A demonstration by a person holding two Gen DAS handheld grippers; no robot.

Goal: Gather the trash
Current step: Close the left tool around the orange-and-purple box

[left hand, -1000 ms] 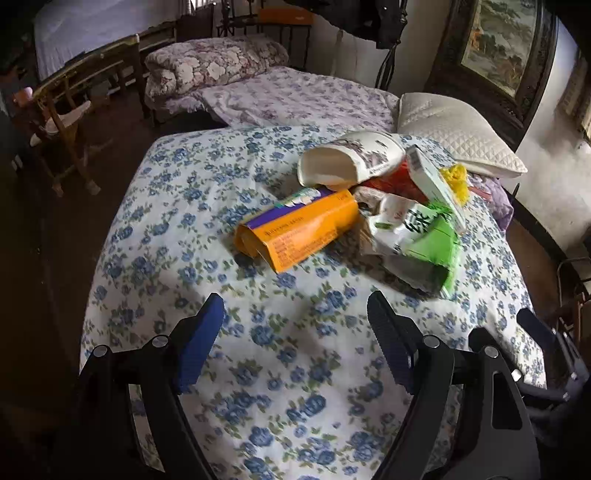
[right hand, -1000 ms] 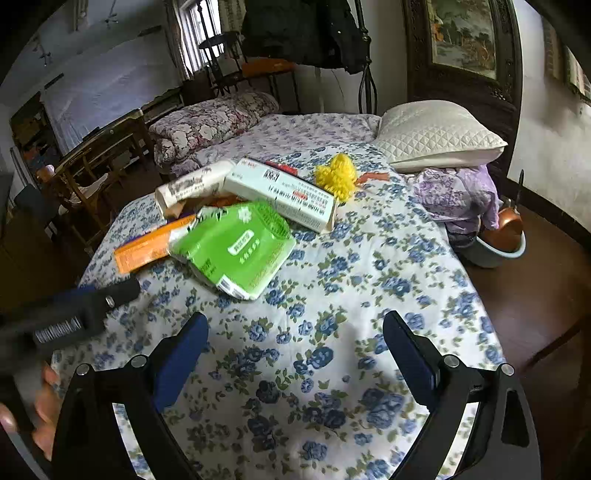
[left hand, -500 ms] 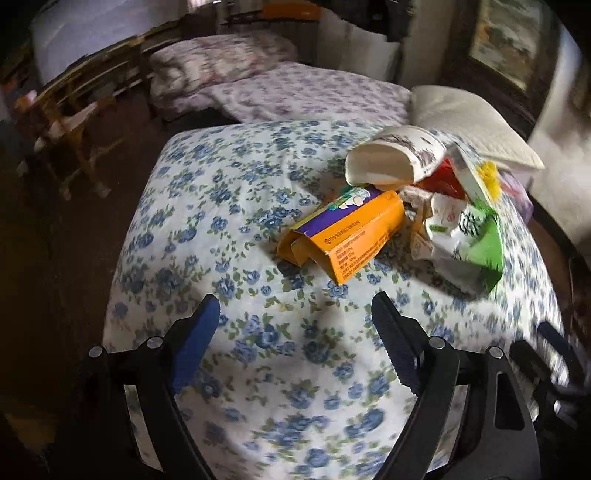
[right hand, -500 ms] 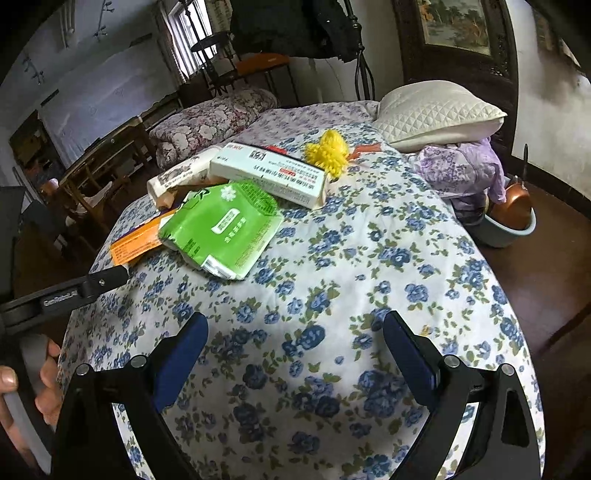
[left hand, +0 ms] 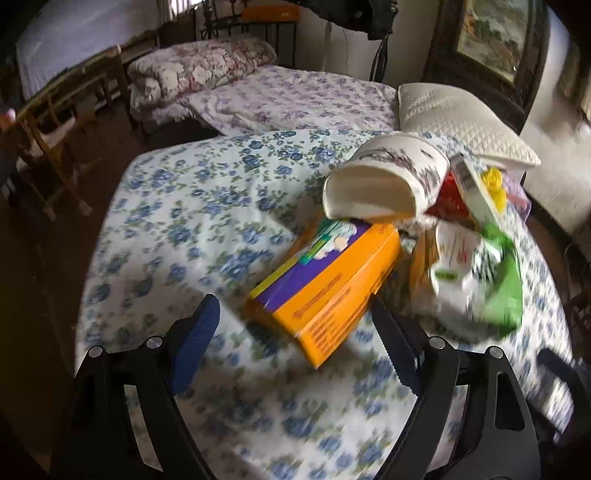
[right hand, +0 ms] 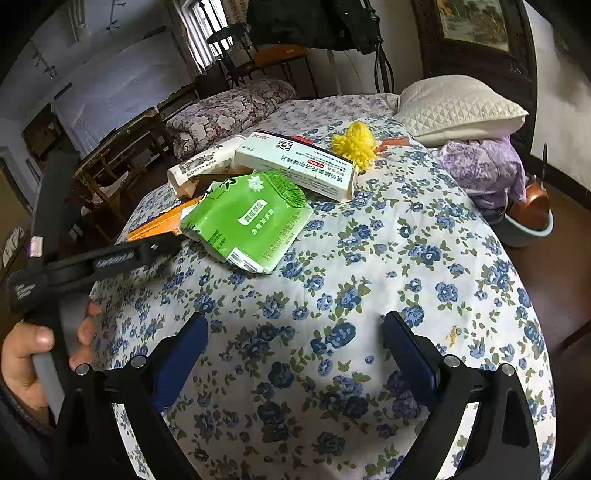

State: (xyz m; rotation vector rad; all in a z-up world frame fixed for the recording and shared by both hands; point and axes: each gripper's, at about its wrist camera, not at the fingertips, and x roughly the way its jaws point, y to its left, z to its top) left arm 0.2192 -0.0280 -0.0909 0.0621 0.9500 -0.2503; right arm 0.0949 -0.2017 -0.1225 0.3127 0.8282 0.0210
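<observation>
A bed carries a white cover printed with blue flowers. A white quilted pillow lies at its far right corner, with a crumpled lilac cloth just beside it. A rolled floral quilt rests at the far end. A wooden chair stands left of the bed. A framed painting hangs above the pillow.

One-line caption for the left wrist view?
Open left gripper nears an orange-and-purple box beside a green packet on the floral bedspread.
</observation>
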